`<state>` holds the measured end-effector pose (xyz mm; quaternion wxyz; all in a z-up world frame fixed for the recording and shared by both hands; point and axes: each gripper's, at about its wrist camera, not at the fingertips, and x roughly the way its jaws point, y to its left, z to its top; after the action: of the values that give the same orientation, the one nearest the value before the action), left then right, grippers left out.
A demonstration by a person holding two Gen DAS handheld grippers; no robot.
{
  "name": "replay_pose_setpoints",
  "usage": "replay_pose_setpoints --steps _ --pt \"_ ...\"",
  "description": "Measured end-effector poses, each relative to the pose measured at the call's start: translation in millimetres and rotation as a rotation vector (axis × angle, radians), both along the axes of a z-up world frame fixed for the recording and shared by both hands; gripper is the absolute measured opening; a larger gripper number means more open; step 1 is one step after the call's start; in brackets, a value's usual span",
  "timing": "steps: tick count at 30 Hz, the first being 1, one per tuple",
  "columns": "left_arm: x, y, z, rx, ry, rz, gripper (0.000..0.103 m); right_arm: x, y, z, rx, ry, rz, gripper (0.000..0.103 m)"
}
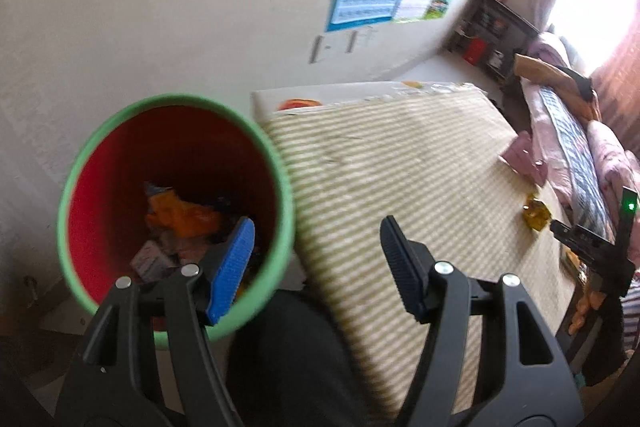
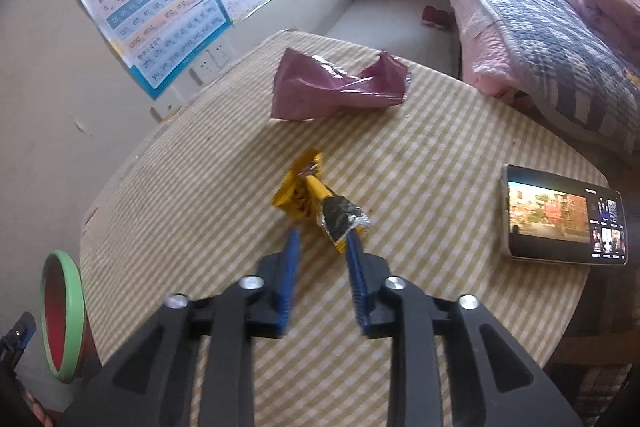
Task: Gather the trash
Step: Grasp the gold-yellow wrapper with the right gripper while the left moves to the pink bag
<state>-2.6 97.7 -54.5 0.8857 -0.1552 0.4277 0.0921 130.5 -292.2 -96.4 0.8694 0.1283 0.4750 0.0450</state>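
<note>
The red bin with a green rim [image 1: 176, 211] stands left of the striped table and holds several wrappers. My left gripper [image 1: 318, 227] hangs open and empty, its blue pad over the bin's mouth and its black pad over the table's edge. A crumpled yellow wrapper [image 2: 308, 195] lies mid-table. My right gripper [image 2: 323, 235] points down at it, its jaws narrow, one pad on each side of the wrapper's near end. The right pad touches the foil tail and the left pad looks just clear. A pink plastic bag [image 2: 336, 87] lies farther back. The left wrist view shows the wrapper [image 1: 538, 215] beside my right gripper [image 1: 560, 229].
A phone [image 2: 564, 215] with a lit screen lies on the table's right side. The bin [image 2: 64, 311] sits off the table's left corner. A bed with quilts [image 2: 540, 19] runs along the far right. Posters hang on the wall. A dark-clothed leg [image 1: 288, 355] is below my left gripper.
</note>
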Motion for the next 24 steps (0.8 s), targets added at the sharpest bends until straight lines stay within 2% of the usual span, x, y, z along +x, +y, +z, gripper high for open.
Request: replay_pose_setpoints --steps 2,4,5,7,8,9,11,12,17,21,24 --pt "5 -12 0 0.006 0.003 -0.023 0.063 4 -7 -1 0.008 -0.01 -0.027 0.052" --pt "9 -22 -2 0.014 0.014 -0.044 0.063 13 -7 -2 0.013 -0.003 -0.026 0.053" --pt "11 -27 -3 0.018 0.021 -0.053 0.063 18 -6 -4 0.01 0.004 -0.016 0.057" --pt "16 -35 -6 0.018 0.034 -0.068 0.063 33 2 -14 -0.031 0.028 0.02 0.057" --pt "18 -39 -6 0.013 0.037 -0.076 0.063 37 5 -18 -0.043 0.035 0.031 0.052" --pt "20 -43 -6 0.01 0.038 -0.083 0.063 42 7 -24 -0.046 0.046 0.046 0.035" --pt "29 -58 -3 0.02 0.035 -0.117 0.063 46 8 -30 -0.021 0.056 0.066 0.027" --pt "33 -64 -2 0.024 0.034 -0.133 0.063 43 7 -28 0.001 0.045 0.072 0.013" --pt "76 -113 0 0.008 0.023 -0.263 0.063 4 -14 -6 0.121 -0.02 0.069 0.011" --pt "123 -162 -1 -0.015 -0.002 -0.373 0.07 -35 -24 -2 0.128 -0.045 0.045 0.011" --pt "167 -201 -3 -0.036 -0.007 -0.432 0.071 -48 -37 -10 0.132 -0.026 0.007 0.012"
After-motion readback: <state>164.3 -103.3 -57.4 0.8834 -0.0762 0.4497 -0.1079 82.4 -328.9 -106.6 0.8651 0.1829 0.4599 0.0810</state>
